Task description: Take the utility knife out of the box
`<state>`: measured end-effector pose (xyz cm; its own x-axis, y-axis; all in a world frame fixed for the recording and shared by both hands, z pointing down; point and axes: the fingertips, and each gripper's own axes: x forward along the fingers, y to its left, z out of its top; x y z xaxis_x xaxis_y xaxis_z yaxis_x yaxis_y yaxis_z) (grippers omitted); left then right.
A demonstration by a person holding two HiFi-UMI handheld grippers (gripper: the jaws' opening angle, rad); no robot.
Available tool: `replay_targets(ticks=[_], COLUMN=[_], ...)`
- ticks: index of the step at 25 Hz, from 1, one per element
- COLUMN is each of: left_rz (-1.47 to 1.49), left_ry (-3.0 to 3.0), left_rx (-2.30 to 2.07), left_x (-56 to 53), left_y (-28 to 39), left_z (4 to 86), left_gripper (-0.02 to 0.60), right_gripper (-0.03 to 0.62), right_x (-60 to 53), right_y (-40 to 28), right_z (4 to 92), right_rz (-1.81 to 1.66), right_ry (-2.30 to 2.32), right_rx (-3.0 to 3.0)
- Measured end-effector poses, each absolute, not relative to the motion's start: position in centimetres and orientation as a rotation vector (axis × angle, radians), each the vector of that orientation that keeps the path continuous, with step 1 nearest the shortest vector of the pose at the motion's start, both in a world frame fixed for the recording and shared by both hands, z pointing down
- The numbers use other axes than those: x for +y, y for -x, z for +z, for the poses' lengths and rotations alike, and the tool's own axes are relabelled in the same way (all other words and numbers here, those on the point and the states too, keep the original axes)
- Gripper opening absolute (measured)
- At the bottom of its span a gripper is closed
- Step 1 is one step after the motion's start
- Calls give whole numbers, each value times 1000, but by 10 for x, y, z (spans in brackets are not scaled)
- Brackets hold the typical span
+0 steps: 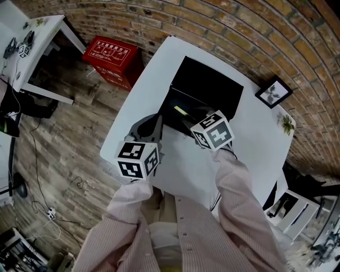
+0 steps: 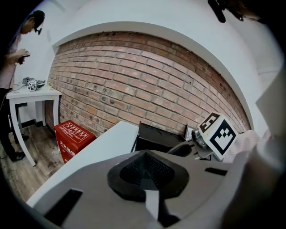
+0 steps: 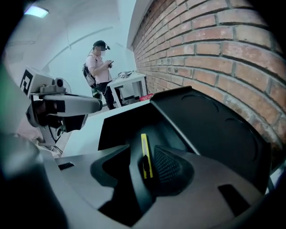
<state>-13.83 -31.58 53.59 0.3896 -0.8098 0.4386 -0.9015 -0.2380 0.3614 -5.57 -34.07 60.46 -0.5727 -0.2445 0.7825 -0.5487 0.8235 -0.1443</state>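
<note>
Indoor light, even & fairly bright, from overhead; ceiling lamp [image 3: 35, 11] glows top left in right gripper view. White bench [image 1: 255, 143] nearly blown out in head view, shadows soft & faint. Black box [image 1: 212, 85] swallows detail (yellow utility knife [image 3: 145, 154] is the one bright streak inside). Heavy fisheye in all 3 views: brick wall [image 2: 147, 80] courses bow, corners vignette to black. In both gripper views the fingers [image 3: 172, 167] sit close to lens, dim & soft; bkgd sharper. Right gripper view has a cyan cast.
</note>
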Motion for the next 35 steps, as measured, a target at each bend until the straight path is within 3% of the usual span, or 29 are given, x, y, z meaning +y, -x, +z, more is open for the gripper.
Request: replay_targets(ticks=[14,23,35], left_rz=[235,235,244], left_ry=[-2105,-2110,-2126], left_rx=[-1405,-1399,-1409], left_x=[-316,-314,-308], left_y=[130,129,128], left_z=[543,542,541], left_gripper=[-8,-8,-8], right_gripper=[136,63,55], right_x=[-342,-335,-335], right_y=[54,56,56], right_z=[627,628,625], right_rz=[447,343,317], right_ry=[-554,-524,-548], right_rx=[-2052,-2002,-2026])
